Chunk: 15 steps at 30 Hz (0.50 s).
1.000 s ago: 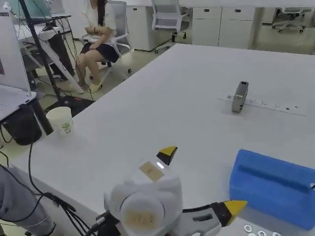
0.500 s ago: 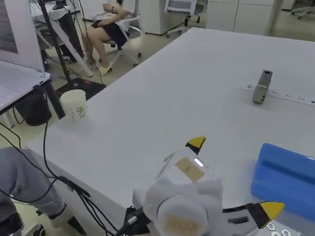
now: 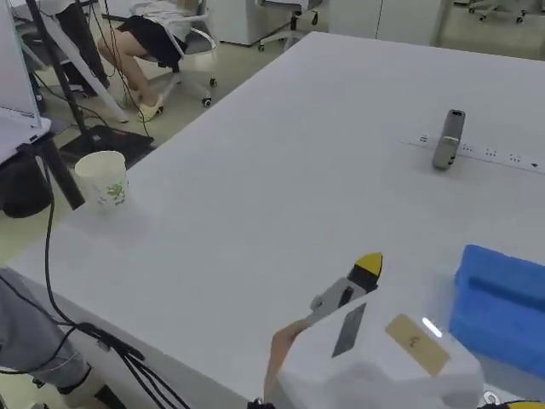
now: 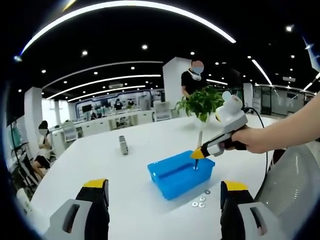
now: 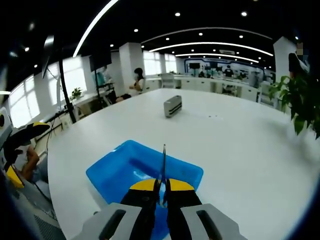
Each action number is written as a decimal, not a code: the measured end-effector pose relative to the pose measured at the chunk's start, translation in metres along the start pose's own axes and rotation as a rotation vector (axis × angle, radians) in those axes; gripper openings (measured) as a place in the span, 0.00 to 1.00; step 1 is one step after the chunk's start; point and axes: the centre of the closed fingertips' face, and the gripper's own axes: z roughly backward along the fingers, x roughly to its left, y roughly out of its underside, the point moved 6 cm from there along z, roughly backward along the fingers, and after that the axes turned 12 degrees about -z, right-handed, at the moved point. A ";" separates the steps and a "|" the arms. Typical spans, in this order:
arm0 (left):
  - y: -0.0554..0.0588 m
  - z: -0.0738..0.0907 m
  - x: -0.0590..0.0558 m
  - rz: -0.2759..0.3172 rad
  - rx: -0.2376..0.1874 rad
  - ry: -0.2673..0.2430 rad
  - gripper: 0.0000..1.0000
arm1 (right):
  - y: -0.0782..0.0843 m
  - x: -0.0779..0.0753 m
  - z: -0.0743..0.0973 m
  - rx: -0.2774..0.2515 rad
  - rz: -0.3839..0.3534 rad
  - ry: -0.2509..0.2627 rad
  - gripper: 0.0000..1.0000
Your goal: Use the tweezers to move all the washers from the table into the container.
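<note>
Right tool pinches tweezers over partly hidden container.

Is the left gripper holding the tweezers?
No, the left gripper has its jaws wide apart and empty, while the tweezers sit clamped in the right gripper.

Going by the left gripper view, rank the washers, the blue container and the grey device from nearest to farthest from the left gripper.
1. Washers, on the table just ahead, towards the right jaw.
2. Container, behind the washers, centre.
3. Grey device, far back, left of centre.
</note>
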 end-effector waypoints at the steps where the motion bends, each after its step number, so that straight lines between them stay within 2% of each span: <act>1: 0.001 0.000 -0.001 0.005 0.005 0.011 0.94 | 0.000 0.000 0.000 -0.004 -0.003 0.003 0.03; 4: 0.006 -0.002 -0.003 -0.022 0.051 0.028 0.93 | 0.001 0.001 0.002 -0.016 -0.014 0.027 0.03; 7: 0.007 -0.002 -0.003 -0.033 0.064 0.033 0.90 | 0.002 0.002 0.003 -0.020 -0.019 0.031 0.03; 11: 0.009 -0.003 -0.002 -0.008 0.070 0.032 0.89 | 0.003 0.004 0.005 -0.012 -0.021 0.033 0.03; 15: 0.007 -0.004 -0.002 0.016 0.047 0.027 0.88 | 0.003 0.010 0.005 -0.013 -0.007 0.032 0.03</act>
